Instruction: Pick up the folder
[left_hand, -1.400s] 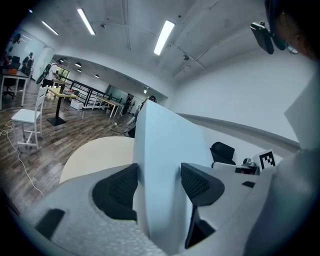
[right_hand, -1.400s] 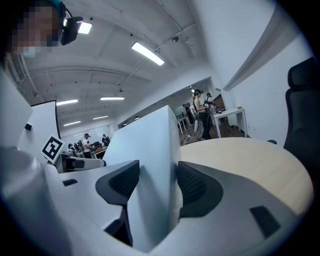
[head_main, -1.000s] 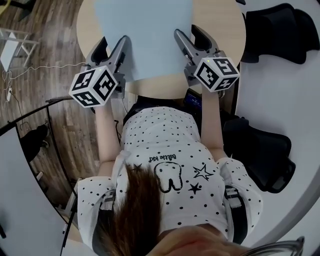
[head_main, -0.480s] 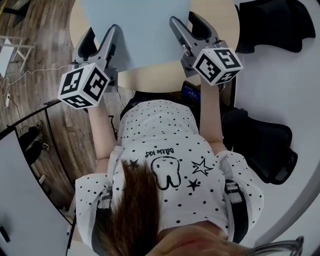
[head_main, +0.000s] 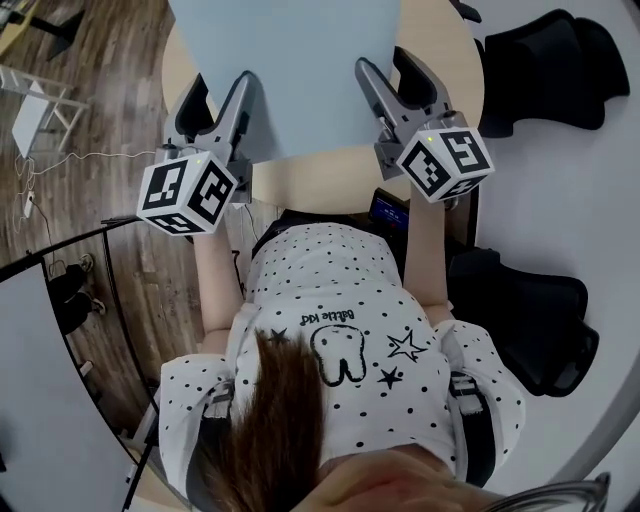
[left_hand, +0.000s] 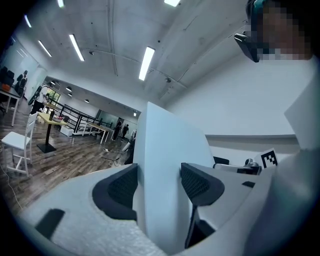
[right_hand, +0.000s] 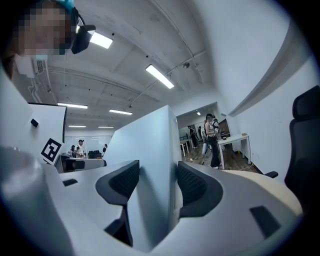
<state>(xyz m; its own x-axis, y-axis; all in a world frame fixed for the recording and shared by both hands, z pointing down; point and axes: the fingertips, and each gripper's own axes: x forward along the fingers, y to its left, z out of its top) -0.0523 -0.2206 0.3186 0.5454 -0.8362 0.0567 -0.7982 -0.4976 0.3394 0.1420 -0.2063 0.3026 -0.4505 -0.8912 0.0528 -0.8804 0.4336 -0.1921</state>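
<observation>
**A:** What is the setting?

**B:** An open office with a wooden floor, seen from above the person's head. A round, pale table lies in front of the person. Black chairs stand to the right.

**A:** Where is the folder?

**B:** The light blue folder is over the table, gripped along its near edge in two places. The left gripper is clamped on the left part of that edge and the right gripper on the right part. In the left gripper view the folder stands between the two dark pads, and both pads press on it. The right gripper view shows the same, with the jaws closed against both faces of the folder.

**A:** Has it been picked up?

**B:** It looks so. Both gripper views look up past the folder to the ceiling lights, so it appears tilted upward in a firm two-sided hold. The head view cannot show whether the far edge is clear of the table. At most, a little more lifting seems left.
</observation>
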